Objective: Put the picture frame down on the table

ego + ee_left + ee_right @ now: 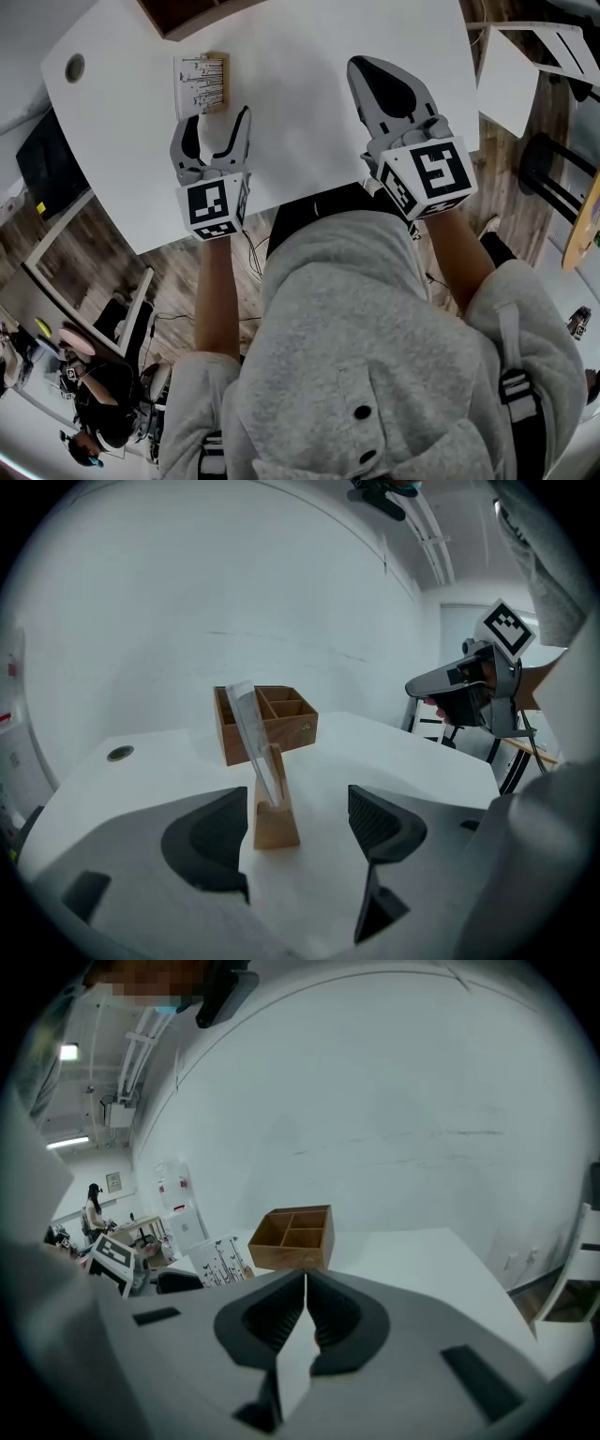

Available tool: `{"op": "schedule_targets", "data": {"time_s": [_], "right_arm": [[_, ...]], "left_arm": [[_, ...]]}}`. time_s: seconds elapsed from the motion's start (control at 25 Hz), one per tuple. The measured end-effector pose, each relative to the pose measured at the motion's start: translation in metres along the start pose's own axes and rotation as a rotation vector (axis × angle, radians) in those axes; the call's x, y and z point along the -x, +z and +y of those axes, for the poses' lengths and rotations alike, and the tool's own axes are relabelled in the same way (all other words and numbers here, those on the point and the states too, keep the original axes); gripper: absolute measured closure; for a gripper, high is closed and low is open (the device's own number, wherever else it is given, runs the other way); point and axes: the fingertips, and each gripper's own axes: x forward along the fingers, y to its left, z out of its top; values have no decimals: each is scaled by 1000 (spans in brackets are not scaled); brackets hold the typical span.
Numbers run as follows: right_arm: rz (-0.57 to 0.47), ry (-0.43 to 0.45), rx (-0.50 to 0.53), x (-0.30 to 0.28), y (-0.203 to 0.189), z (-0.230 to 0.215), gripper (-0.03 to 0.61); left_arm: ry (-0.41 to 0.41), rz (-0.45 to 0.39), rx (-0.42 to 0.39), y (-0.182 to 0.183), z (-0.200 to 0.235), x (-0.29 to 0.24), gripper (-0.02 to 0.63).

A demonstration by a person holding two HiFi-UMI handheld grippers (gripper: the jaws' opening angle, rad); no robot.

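The picture frame (202, 84) is a clear sheet printed with black line drawings, held in a small wooden base (275, 822). It stands on the white table (309, 122), leaning back. My left gripper (217, 117) is open just behind it. In the left gripper view the frame (258, 747) rises between and slightly beyond the two spread jaws, touching neither. My right gripper (361, 66) hovers over the table to the right, shut with nothing in it. The right gripper view shows the frame (220, 1260) at the left, beside the left gripper.
A wooden compartment box (267, 719) sits at the table's far edge, behind the frame. A round cable hole (74, 67) lies near the table's left corner. Another white table (506, 80) and a black stool stand to the right.
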Motion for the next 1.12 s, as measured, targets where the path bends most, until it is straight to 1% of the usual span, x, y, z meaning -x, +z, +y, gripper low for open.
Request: {"op": "schedule_targets", "data": {"time_s": [0.24,0.44,0.48,0.52,0.64,0.68,0.76,0.84,0.88,1.12], "right_arm": [[-40,-30,29,35,3,12,551],[-101,-61,45,80,8,16,551],[-111,-64,50,86,9,21,551],[-120,-66,56,90,10,28,551],[-155,-78,78,106,14,47,551],[-164,-80,83,114,14,51,551],[-172,-80,81,132,13,56,551],[-175,-78,68,147,9,62,551],[-178,-78,61,154,8,66,551],[-216,-92,56,177,14,85,551]], "left_arm": [[4,-28,6,2,-8,39,293],[12,-78,1,21,-33,79,298],[18,-89,5,24,-33,88,312],[28,-104,11,28,-30,98,343],[67,-156,13,40,-25,128,499],[71,-172,5,46,-29,137,519],[61,-194,-14,54,-45,155,539],[50,-204,-31,59,-60,170,583],[48,-207,-35,62,-66,178,592],[54,-278,-34,89,-81,219,594]]}}
